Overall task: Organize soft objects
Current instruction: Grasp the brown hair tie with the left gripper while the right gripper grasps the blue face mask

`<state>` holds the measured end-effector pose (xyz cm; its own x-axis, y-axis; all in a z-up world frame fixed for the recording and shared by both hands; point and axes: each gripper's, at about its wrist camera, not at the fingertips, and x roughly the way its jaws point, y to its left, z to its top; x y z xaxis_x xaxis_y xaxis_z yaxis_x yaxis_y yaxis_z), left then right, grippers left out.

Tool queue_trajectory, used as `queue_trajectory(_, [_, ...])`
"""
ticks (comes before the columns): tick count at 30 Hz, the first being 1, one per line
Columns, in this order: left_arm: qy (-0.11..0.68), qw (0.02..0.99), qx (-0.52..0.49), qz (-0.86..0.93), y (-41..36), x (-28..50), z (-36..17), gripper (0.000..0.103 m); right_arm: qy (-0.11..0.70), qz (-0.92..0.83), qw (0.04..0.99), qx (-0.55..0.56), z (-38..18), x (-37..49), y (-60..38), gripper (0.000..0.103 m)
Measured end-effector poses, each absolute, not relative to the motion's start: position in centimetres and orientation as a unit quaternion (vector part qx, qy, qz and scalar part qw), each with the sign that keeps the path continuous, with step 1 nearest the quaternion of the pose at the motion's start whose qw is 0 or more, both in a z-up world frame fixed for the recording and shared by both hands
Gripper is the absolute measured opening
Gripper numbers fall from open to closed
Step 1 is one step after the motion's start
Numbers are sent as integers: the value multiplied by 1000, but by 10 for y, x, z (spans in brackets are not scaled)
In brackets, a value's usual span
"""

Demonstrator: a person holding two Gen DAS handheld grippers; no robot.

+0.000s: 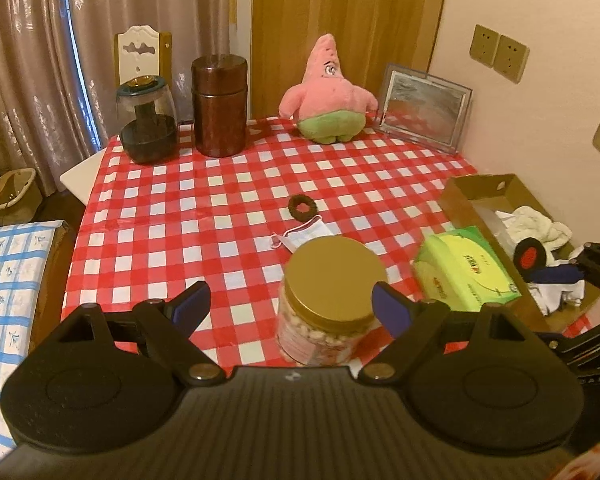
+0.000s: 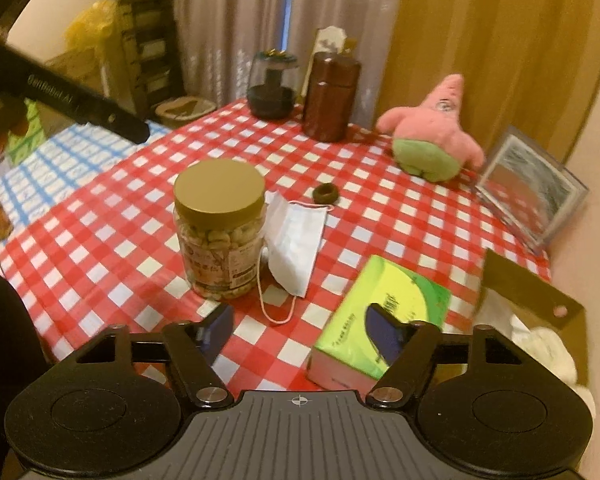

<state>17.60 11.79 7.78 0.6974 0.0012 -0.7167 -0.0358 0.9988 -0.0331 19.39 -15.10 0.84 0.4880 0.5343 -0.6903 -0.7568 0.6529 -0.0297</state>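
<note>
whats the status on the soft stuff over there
Both hand-held grippers, left and right, open, empty. White face mask and pink star plush not yet boxed. Gold-lidded nut jar touching mask.

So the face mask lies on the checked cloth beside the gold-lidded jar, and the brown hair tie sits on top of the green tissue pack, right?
Not quite. The brown hair tie lies on the checked cloth just beyond the face mask, well away from the green tissue pack. The right wrist view shows it. The mask does lie beside the gold-lidded jar.

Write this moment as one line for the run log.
left hand-held gripper: open, empty | right hand-held gripper: open, empty | face mask, hair tie: on table | box: holds cloths
</note>
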Motion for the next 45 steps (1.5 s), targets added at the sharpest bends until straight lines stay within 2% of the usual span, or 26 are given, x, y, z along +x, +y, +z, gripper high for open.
queue_trajectory(16, [406,914,-9,9,147,241,50,86,396,447,774,-209,-64,277,-77,42])
queue_trajectory(28, [412,911,-18,11,169,262,33,86,404,453,759,-235,-86,308,-46,38])
queue_trajectory(36, [415,909,-28,11,179,266,23,86,405,457,754,-241,-92,320,-34,25])
queue_trajectory(40, [416,908,-33,14,183,269,20,86,405,455,759,-229,-92,326,-34,1])
queue_trajectory(45, [418,908,-34,13,185,274,19,86,408,420,791,-177,-76,339,-53,1])
